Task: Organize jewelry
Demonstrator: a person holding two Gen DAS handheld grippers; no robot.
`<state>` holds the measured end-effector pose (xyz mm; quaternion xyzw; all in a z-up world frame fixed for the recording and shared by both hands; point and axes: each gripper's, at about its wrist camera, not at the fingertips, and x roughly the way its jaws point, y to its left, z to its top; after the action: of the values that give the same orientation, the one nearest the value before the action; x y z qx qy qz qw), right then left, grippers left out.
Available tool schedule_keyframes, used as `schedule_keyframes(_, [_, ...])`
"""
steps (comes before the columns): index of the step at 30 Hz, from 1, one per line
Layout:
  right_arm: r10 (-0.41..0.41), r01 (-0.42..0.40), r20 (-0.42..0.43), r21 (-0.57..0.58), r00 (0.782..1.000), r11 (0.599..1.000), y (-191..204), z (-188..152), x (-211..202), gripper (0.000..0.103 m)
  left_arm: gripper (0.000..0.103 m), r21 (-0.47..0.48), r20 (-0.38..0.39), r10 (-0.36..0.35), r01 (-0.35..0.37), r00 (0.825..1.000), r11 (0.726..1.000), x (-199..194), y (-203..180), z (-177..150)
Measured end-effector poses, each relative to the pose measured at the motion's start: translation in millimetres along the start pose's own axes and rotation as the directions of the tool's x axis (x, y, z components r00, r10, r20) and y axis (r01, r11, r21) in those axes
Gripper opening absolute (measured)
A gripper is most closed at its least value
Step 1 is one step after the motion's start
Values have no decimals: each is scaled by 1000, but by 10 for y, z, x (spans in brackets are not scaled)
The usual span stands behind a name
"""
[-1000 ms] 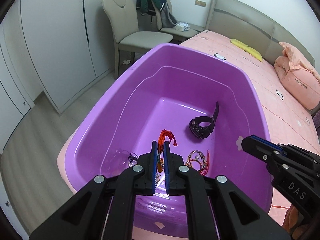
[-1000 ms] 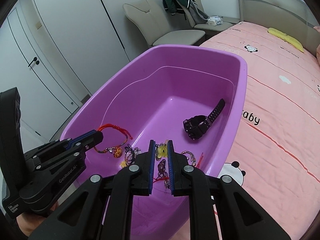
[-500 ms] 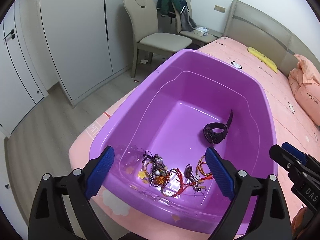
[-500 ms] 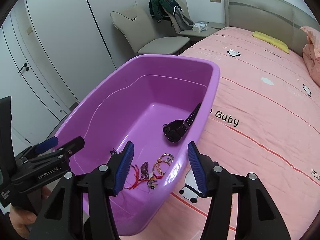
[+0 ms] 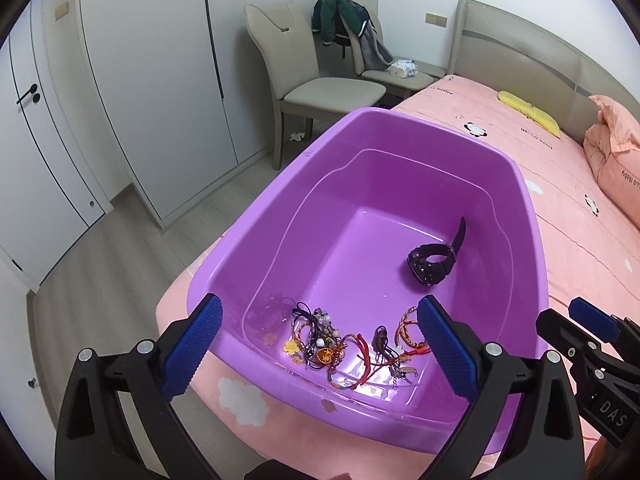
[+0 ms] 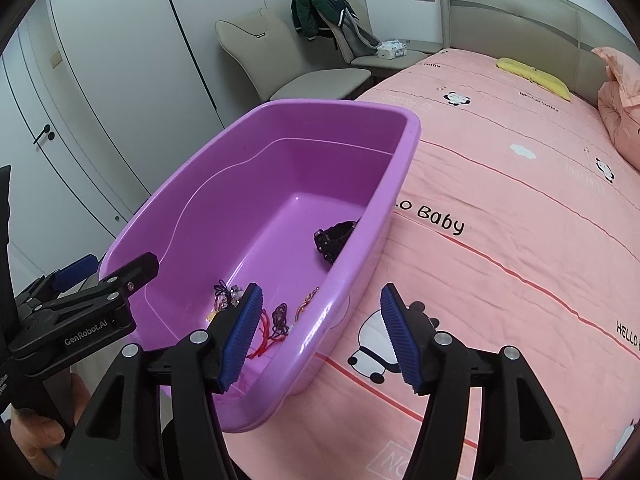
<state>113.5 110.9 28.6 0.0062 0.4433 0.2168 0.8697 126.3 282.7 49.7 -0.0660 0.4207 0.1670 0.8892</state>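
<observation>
Jewelry pieces [image 5: 348,344] lie tangled inside our purple plastic tub [image 5: 532,216]; above it, our left gripper [image 5: 316,344] and right gripper [image 6: 320,336] have just spread, empty.

Purple plastic tub [image 5: 400,132], oblong with rounded corners and a rolled rim, standing upright on the pink bed cover at the bed's near corner. On its floor, at the near end, a tangled heap of bracelets and cords [image 5: 352,346]: red string loops, dark cords, small beads, a round gold charm and a yellow flower charm, all lying flat and partly overlapping. Well apart from the heap, toward the tub's right wall, a black wristwatch [image 5: 434,262] rests on its side, the buckled band forming a loop and one strap end pointing upward. In the right wrist view the tub's right wall partly hides the watch [image 6: 334,240]
</observation>
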Motion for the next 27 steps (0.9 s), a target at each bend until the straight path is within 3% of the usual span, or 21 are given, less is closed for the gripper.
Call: schedule_keyframes(27, [-48,48,-13,40,999,998,-144,-85,-173,61,96,-11,-19,-3,3,1000,1000,-150,-183,-157])
